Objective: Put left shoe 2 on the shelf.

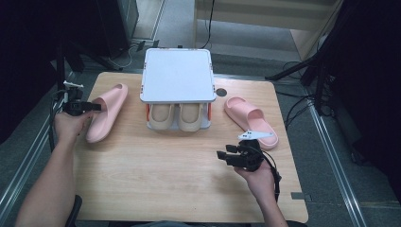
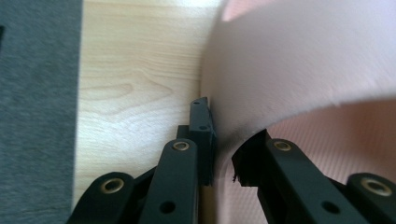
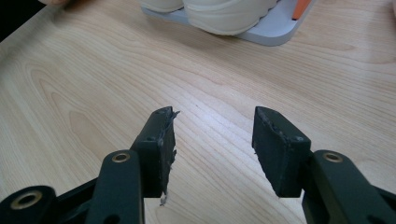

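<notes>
Left tongs (image 1: 97, 107) clamped on the strap of a pink slide slipper (image 1: 108, 112) lying at the left of the tabletop (image 1: 165, 175) — one jaw outside the strap wall, one under the arch, as the left gripper view shows. Right tongs (image 1: 221, 154) apart, holding nothing, low over bare wood near the front right.

Slipper looks like soft foam: light, bendy, likely to sag if lifted by one edge. The strap's thick rim seems the soundest hold.

Count — two pink slippers, the second (image 1: 250, 121) at right; two cream slippers (image 1: 177, 116) on the lower tier of one white two-tier shoe rack (image 1: 178, 75).
</notes>
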Motion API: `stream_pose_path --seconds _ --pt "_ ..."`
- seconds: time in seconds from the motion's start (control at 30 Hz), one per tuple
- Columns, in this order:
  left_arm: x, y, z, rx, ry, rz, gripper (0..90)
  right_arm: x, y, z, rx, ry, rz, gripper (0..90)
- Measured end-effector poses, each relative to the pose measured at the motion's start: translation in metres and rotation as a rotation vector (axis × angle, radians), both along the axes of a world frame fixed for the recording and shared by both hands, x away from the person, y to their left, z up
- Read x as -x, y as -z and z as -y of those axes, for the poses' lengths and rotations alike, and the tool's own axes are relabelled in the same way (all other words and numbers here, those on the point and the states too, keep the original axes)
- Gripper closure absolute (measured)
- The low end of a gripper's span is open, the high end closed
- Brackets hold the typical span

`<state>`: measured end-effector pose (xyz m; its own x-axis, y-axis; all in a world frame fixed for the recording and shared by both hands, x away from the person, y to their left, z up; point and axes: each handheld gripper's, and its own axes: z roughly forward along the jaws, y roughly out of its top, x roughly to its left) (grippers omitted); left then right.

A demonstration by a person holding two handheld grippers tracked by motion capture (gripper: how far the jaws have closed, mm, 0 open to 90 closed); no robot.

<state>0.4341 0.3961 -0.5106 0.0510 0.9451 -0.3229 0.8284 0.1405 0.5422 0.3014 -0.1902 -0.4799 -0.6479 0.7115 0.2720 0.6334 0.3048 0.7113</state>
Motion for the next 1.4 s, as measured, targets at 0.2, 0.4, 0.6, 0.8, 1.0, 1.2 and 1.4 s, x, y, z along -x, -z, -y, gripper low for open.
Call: stream_pose_path --seconds 0.2,0.4,0.6,0.8,1.0,1.2,1.4 --pt "0.0 -0.004 0.008 -0.025 0.019 -0.006 80.9 -0.001 -0.002 -0.003 -0.003 -0.009 0.01 49.7" --pt "-0.003 -0.02 0.016 -0.043 0.018 0.009 80.8 -0.003 -0.002 -0.01 -0.004 -0.043 0.014 49.7" --pt "-0.009 -0.047 0.022 -0.055 0.018 0.024 80.6 -0.009 -0.003 -0.017 -0.012 -0.073 0.018 49.7" --pt "-0.016 -0.074 0.029 -0.067 0.033 0.027 80.4 -0.014 -0.004 -0.023 -0.012 -0.091 0.02 49.8" --pt "-0.02 -0.09 0.034 -0.068 0.032 0.018 80.4 -0.019 -0.004 -0.028 -0.014 -0.106 0.018 49.7" --pt "-0.026 -0.111 0.042 -0.078 0.047 0.026 80.0 -0.019 -0.004 -0.029 -0.013 -0.115 0.018 49.8" --pt "-0.032 -0.13 0.052 -0.092 0.051 0.043 79.9 -0.019 -0.004 -0.028 -0.015 -0.116 0.02 49.7"
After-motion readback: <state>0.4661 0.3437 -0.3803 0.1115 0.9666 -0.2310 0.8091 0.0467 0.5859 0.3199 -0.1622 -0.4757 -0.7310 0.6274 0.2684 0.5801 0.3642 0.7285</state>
